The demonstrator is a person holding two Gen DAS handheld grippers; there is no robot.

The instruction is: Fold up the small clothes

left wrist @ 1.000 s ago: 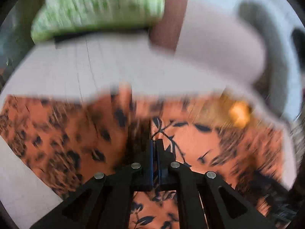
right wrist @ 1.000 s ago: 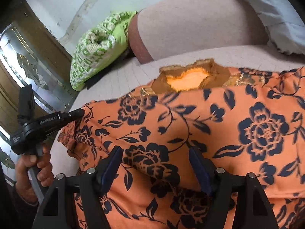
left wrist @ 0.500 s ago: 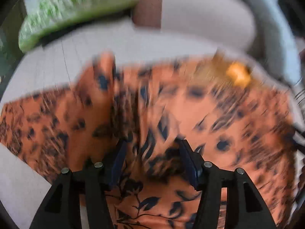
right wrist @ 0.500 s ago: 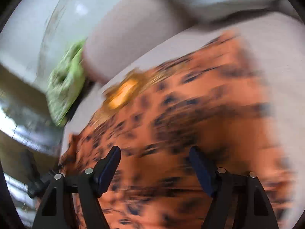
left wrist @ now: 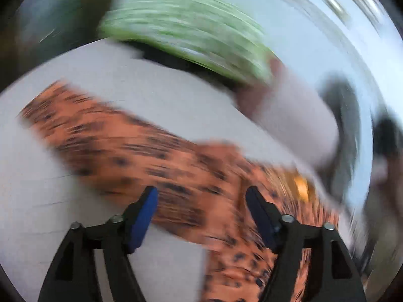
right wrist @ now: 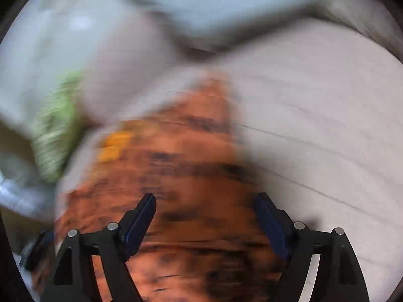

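An orange garment with dark floral print (left wrist: 141, 148) lies spread on the pale bed sheet (left wrist: 121, 88), one long part reaching to the left in the blurred left wrist view. My left gripper (left wrist: 201, 198) hovers over that part, its jaws opening wide with no cloth pinched between the blue pads. In the right wrist view the same garment (right wrist: 186, 166) fills the middle, its yellow neckline patch (right wrist: 113, 146) at the left. My right gripper (right wrist: 205, 206) is above it, jaws opening, pads apart and holding nothing.
A green patterned pillow (left wrist: 191, 30) and a pale bolster (left wrist: 297, 110) lie at the head of the bed. In the right wrist view the green pillow (right wrist: 55, 130) is at left, a grey-blue cushion (right wrist: 226, 2) at top, and bare sheet (right wrist: 327, 125) stretches to the right.
My left gripper let go of the garment, opened wide and swung away to the left. My right gripper stayed open and rolled; the view over the garment tilted toward the bare sheet.
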